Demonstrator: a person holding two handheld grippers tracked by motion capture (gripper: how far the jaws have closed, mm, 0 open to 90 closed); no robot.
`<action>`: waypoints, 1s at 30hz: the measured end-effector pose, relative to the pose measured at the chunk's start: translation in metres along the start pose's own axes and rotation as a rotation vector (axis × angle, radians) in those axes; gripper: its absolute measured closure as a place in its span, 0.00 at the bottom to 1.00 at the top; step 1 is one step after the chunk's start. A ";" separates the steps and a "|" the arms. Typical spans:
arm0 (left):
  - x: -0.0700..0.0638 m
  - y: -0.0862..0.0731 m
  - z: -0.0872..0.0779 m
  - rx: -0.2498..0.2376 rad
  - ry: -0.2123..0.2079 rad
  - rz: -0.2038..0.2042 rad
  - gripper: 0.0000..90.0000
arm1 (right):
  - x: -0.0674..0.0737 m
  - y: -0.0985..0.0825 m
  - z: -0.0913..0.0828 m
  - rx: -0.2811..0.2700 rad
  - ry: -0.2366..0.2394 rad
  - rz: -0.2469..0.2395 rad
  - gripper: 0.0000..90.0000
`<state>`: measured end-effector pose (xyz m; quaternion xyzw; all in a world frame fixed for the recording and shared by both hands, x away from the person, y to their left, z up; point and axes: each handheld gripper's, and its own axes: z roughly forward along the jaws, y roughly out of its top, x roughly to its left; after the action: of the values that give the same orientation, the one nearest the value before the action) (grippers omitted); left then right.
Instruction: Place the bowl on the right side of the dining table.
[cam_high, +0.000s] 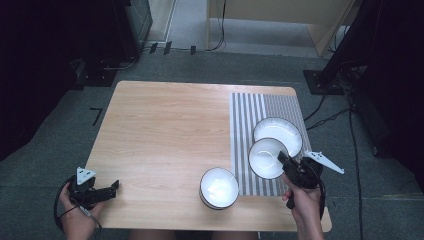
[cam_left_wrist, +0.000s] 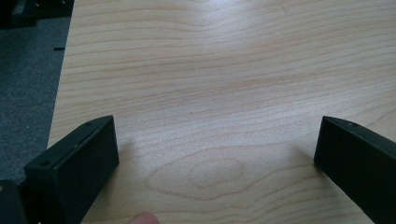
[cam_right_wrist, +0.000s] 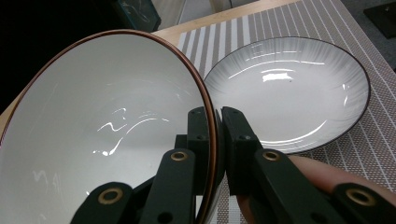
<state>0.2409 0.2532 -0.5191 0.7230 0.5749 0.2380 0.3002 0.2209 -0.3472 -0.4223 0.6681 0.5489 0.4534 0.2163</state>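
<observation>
R gripper jaws pinch the bowl rim (one jaw inside, one outside), bowl tilted above the striped mat, next to the plate. L gripper jaws spread wide, nothing between, over the table near corner. Second bowl beside the mat.

Glossy white glazed bowl with a brown rim, shiny plate at its 2 o'clock. Table looks like smooth pale wood grain, placemat woven and matt, jaws matt black plastic.
</observation>
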 end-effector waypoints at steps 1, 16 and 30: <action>0.000 0.000 0.000 0.000 0.000 0.000 0.00 | -0.001 0.000 0.001 -0.003 -0.003 -0.001 0.93; 0.000 0.000 0.000 0.000 0.000 0.000 0.00 | -0.020 0.007 0.010 -0.007 -0.042 0.041 0.93; 0.000 0.000 0.000 0.000 0.004 -0.004 0.00 | -0.030 0.014 0.019 -0.018 -0.069 0.065 0.93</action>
<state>0.2406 0.2528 -0.5192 0.7214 0.5770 0.2388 0.2995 0.2448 -0.3753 -0.4314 0.6987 0.5150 0.4420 0.2264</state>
